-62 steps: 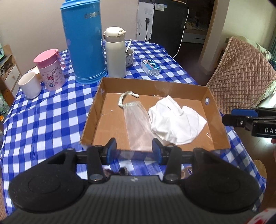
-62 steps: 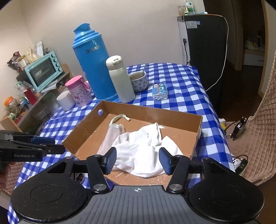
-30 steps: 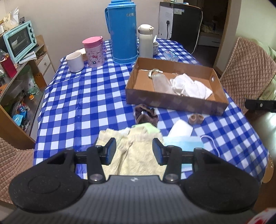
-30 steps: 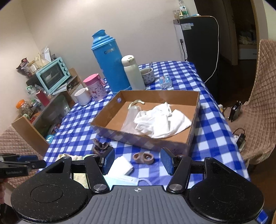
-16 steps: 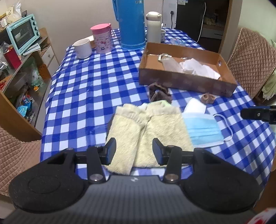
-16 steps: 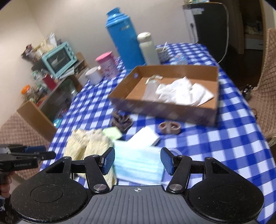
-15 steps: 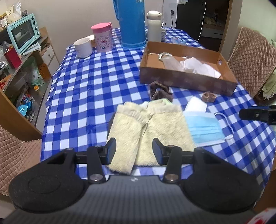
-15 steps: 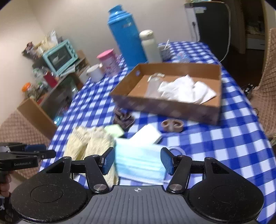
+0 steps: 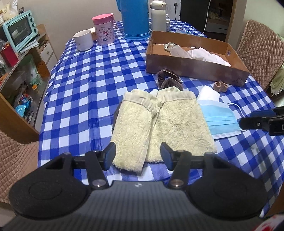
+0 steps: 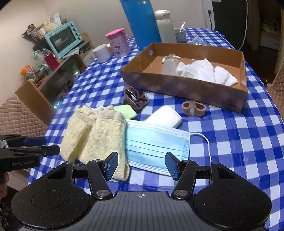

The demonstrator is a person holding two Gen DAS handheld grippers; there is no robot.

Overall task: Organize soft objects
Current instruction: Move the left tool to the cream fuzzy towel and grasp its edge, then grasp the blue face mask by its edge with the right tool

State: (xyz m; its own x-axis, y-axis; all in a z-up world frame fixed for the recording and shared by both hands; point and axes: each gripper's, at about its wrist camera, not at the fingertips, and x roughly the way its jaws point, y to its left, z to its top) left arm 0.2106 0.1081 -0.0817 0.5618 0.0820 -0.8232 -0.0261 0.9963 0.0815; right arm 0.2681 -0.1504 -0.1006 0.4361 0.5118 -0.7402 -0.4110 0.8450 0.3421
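Landmark: the shallow brown cardboard box (image 9: 193, 65) (image 10: 184, 85) sits on the blue-and-white checked tablecloth (image 9: 79, 92) (image 10: 248, 142).
Far left of the box: a mint-green toaster oven (image 9: 18, 33) (image 10: 63, 38) stands on a wooden shelf beside the table.
Behind and left of the box: a white mug (image 9: 83, 40) (image 10: 102, 53), a pink lidded cartoon cup (image 9: 103, 29) (image 10: 118, 42), a tall blue plastic thermos (image 9: 135, 18) (image 10: 142, 22) and a cream insulated bottle (image 9: 158, 16) (image 10: 164, 25) stand in a row.
Left gripper (image 9: 138, 156): fingers spread wide, holding nothing, hovering over the near edge of the socks.
Fluffy cream-yellow socks (image 9: 159, 128) (image 10: 95, 136): a pair lying flat, side by side, in front of the box and to its left, cuffs pointing towards it.
Brown velvet scrunchie (image 9: 168, 79) (image 10: 135, 99): between the sock cuffs and the box's front wall, close to both.
Pale green flat pad (image 10: 125, 110): just behind the sock cuffs, beside the scrunchie.
In the box: a clear pouch with a cream hook (image 9: 174, 49) (image 10: 169, 64) lies at the left; a crumpled white cloth (image 9: 207, 55) (image 10: 204, 71) beside it.
Folded white cloth (image 9: 208, 93) (image 10: 164, 117): in front of the box, partly tucked under the mask's far edge.
Light blue pleated face mask (image 9: 220, 119) (image 10: 156, 144): flat, touching the socks' right side.
Right gripper (image 10: 141, 165): released, jaws wide apart, empty, poised over the mask's near edge.
Small tan double-ring item (image 9: 220, 86) (image 10: 194, 106): just in front of the box's front wall, near its right end.
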